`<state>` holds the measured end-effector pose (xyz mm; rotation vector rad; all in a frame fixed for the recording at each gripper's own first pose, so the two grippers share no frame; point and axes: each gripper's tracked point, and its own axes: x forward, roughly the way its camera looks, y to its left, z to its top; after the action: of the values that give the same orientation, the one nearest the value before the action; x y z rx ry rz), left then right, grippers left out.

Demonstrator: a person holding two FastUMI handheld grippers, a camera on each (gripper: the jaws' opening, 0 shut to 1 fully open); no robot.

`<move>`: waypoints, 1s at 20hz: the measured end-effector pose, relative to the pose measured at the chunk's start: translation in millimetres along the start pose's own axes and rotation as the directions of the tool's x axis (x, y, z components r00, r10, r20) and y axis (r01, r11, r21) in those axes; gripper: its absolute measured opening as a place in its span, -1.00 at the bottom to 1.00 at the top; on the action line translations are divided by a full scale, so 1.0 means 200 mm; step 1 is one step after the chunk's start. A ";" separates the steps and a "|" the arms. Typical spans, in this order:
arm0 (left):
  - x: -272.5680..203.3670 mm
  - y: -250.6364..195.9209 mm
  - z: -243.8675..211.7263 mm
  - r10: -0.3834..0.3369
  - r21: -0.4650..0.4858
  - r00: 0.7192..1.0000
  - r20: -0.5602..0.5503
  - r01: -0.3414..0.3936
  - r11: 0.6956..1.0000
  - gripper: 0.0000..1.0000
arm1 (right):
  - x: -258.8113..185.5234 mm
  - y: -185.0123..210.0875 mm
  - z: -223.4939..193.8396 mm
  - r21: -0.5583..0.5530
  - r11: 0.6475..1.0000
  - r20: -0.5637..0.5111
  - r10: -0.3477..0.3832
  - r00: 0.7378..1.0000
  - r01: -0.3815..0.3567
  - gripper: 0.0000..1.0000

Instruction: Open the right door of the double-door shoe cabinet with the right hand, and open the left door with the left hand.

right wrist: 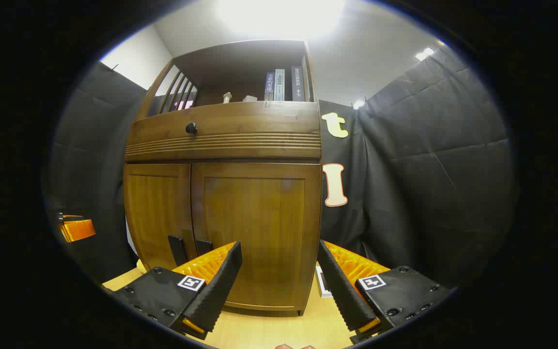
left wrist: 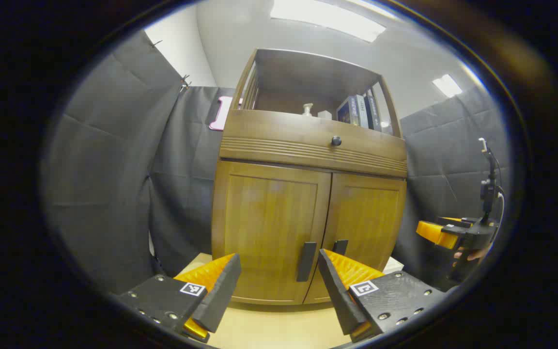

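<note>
At 12 o'clock of both grippers, left gripper (left wrist: 279, 286) and right gripper (right wrist: 279, 286), fingers apart, both shoe cabinet (right wrist: 255, 232) doors remain closed, neither handle grasped.

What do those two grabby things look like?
Each gripper has two wedge-shaped fingers with ribbed inner faces, on flat black blocks dotted with screws. Every block carries a small square black-and-white marker. That goes for the left gripper and the right gripper alike. Seen farther off in the left gripper view, the right one carries a black post with a thin cable on top.
</note>
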<state>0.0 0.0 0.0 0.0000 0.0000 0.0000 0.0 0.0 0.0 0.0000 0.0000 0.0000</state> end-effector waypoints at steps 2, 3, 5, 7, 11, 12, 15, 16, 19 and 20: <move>0.00 0.01 0.01 0.000 0.019 1.000 -0.001 0.000 1.000 0.82 | -0.01 0.01 -0.01 0.010 1.000 -0.003 0.005 1.000 -0.005 0.90; 0.00 0.01 0.00 0.005 0.029 1.000 0.000 -0.005 1.000 0.82 | -0.01 0.01 -0.01 0.010 1.000 -0.004 0.005 1.000 -0.005 0.90; -0.01 0.00 0.00 0.006 0.032 1.000 0.004 -0.006 0.999 0.82 | -0.01 0.01 -0.02 0.005 1.000 -0.006 0.004 1.000 -0.004 0.90; -0.01 0.00 -0.01 0.008 0.011 1.000 -0.001 -0.008 1.000 0.82 | -0.02 0.01 -0.02 0.006 1.000 -0.009 0.007 1.000 -0.007 0.90; -0.02 0.01 -0.01 0.007 -0.057 1.000 -0.011 -0.007 0.998 0.82 | -0.01 0.03 -0.05 0.014 1.000 -0.024 0.019 1.000 -0.019 0.90; -0.02 0.01 -0.01 0.011 -0.046 1.000 -0.018 -0.012 0.999 0.82 | 0.00 0.04 -0.06 0.018 1.000 -0.029 0.023 0.999 -0.022 0.95; -0.02 0.00 -0.01 0.012 -0.018 1.000 -0.024 -0.012 1.000 0.82 | 0.01 0.06 -0.06 0.028 0.999 -0.032 0.033 0.999 -0.032 0.98; -0.02 0.00 -0.02 0.013 -0.015 1.000 -0.024 -0.013 1.000 0.82 | 0.02 0.07 -0.06 0.029 0.999 -0.035 0.035 0.999 -0.034 0.98; -0.02 0.00 -0.02 0.021 -0.024 0.999 -0.026 -0.022 0.999 0.82 | 0.03 0.10 -0.06 0.039 0.998 -0.040 0.048 0.998 -0.046 0.90; -0.02 0.00 -0.02 0.023 -0.030 0.999 -0.027 -0.024 0.999 0.82 | 0.03 0.10 -0.05 0.041 0.998 -0.039 0.052 0.998 -0.051 1.00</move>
<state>-4.7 0.8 -4.4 -0.0302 0.0262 0.0238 6.5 20.9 -10.0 0.0402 0.0403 0.0516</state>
